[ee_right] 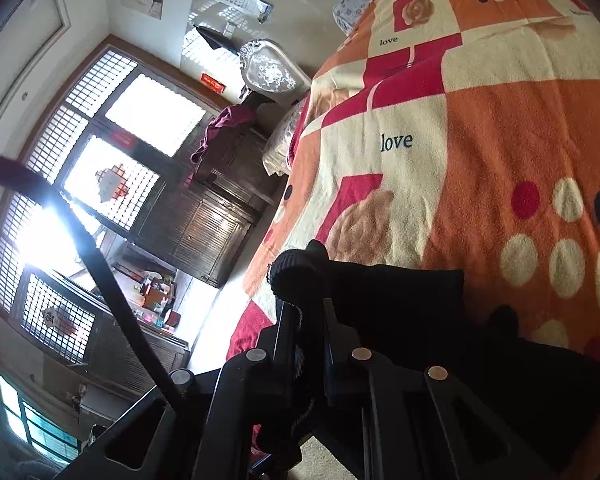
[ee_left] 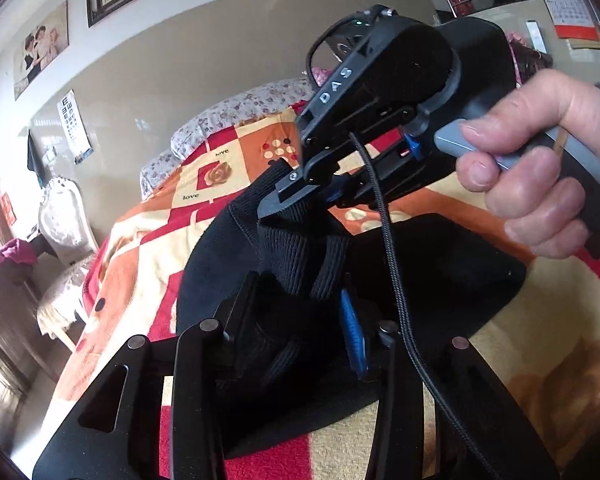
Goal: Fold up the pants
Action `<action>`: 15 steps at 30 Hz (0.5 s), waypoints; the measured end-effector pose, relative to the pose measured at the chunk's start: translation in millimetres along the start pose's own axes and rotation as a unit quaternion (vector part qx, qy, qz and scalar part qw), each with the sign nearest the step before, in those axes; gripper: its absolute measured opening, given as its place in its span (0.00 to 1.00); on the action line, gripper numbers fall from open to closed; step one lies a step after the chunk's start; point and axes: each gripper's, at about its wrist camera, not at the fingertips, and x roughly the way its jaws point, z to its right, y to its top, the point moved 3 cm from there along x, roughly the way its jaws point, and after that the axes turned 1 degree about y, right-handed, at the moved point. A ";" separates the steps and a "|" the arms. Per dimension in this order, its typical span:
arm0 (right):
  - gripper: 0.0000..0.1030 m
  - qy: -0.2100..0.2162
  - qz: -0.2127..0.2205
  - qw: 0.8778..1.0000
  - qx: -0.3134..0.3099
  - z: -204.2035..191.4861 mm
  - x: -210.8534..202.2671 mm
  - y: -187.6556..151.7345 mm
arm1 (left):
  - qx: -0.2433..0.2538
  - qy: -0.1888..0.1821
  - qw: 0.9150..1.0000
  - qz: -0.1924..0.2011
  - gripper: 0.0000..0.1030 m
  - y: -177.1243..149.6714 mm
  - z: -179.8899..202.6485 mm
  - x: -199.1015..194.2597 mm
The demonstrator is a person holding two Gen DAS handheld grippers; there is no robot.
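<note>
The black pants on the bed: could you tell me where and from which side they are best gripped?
By the ribbed cuff ends: the black pants have thick knit bands there that bunch firmly. Both the left gripper and right gripper already pinch that ribbing, coming from the blanket's near edge.

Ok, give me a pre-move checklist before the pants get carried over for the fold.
1. Left gripper shut on the ribbed hem of the black pants: ok.
2. Right gripper shut on the other ribbed hem: ok.
3. Both grips close together, hems lifted above the blanket: ok.
4. Rest of the pants lying flat, without wrinkles: cannot tell, too dark.
5. Braided cable clear of the cloth: not ok, it hangs across the pants and left gripper.
6. Bare blanket ahead for the fold: ok.
</note>
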 end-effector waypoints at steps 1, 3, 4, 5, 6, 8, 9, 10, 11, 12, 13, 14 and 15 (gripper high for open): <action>0.10 0.003 -0.001 1.000 0.003 1.6 -1.1 -1.0 | -0.001 0.003 1.000 0.004 0.37 1.8 -1.1 0.1; 0.10 0.008 0.001 1.000 0.011 5.2 -2.5 -1.9 | -0.004 0.018 1.000 0.007 0.21 7.1 -3.4 2.5; 0.10 0.013 0.003 1.000 0.016 6.8 -4.6 -2.2 | -0.006 0.029 1.000 0.006 0.18 9.3 -6.6 4.6; 0.10 0.018 0.006 1.000 0.021 8.6 -7.8 -2.7 | -0.009 0.038 0.999 0.005 0.16 11.8 -8.5 6.7; 0.10 0.020 0.009 0.999 0.025 10.3 -10.4 -2.3 | -0.014 0.043 0.999 0.004 0.14 13.9 -10.5 8.1; 0.09 0.026 0.015 0.999 0.034 14.6 -19.7 -1.1 | -0.013 0.044 0.999 0.001 0.13 14.3 -9.7 9.1; 0.08 0.029 0.020 0.999 0.041 18.4 -25.9 -0.2 | -0.010 0.043 0.999 0.001 0.13 14.2 -7.4 9.7; 0.07 0.030 0.022 0.998 0.044 19.9 -29.6 0.2 | -0.008 0.039 0.999 0.001 0.13 13.1 -5.5 10.6; 0.07 0.031 0.021 0.998 0.046 23.4 -33.9 0.3 | -0.004 0.036 0.999 0.000 0.12 12.2 -2.4 10.6; 0.07 0.032 0.016 0.998 0.044 24.4 -35.6 -1.0 | 0.000 0.036 0.999 0.001 0.12 11.3 0.3 10.1; 0.07 0.041 0.006 0.998 0.038 23.6 -34.8 -3.2 | 0.003 0.036 0.999 0.002 0.12 10.4 1.8 9.7; 0.07 0.060 -0.008 0.998 0.035 21.3 -32.1 -6.3 | 0.008 0.037 0.999 0.005 0.12 9.9 4.0 8.6; 0.10 0.070 -0.010 0.997 0.037 18.9 -32.5 -10.1 | 0.012 0.041 0.999 0.007 0.12 9.3 4.5 8.7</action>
